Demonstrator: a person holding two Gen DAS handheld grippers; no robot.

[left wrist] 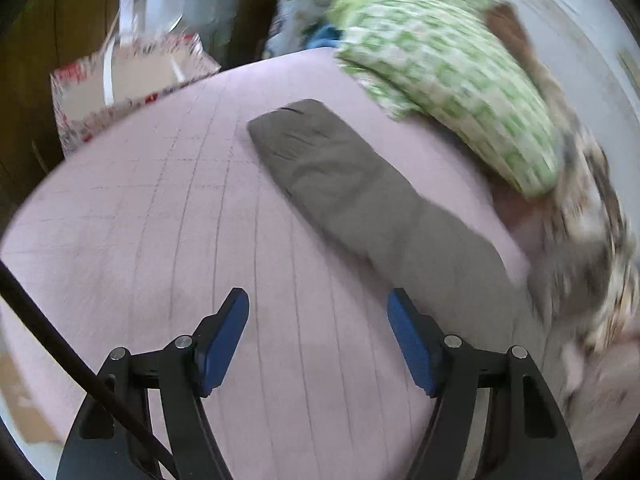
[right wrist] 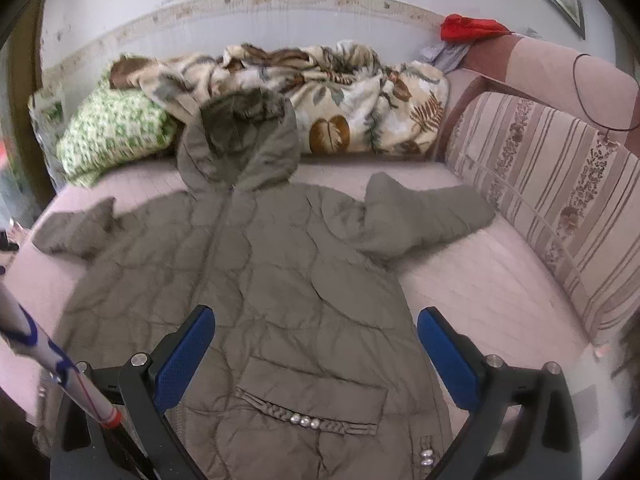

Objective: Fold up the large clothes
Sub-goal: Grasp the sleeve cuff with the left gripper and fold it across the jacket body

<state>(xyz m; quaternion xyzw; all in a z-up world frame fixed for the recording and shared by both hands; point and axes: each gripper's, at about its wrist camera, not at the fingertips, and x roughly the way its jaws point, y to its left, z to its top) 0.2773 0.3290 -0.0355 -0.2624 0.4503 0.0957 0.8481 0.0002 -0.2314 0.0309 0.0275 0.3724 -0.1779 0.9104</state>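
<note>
A large olive-grey quilted hooded jacket (right wrist: 280, 272) lies spread face up on the pink checked sheet (right wrist: 472, 280). Its fur-trimmed hood (right wrist: 240, 136) points to the far wall and both sleeves are stretched outwards. My right gripper (right wrist: 316, 314) hovers open over the jacket's lower front, above a pocket with pearl buttons (right wrist: 304, 420). In the left wrist view one jacket sleeve (left wrist: 360, 192) runs diagonally across the sheet (left wrist: 160, 220). My left gripper (left wrist: 317, 296) is open just short of that sleeve, with only sheet between its blue pads.
A green patterned pillow (right wrist: 112, 132) and a leaf-print blanket (right wrist: 340, 96) lie along the far wall. A striped backrest (right wrist: 560, 200) bounds the right side. A cardboard box (left wrist: 132, 84) stands past the bed edge. A white pole (right wrist: 52, 356) crosses the lower left.
</note>
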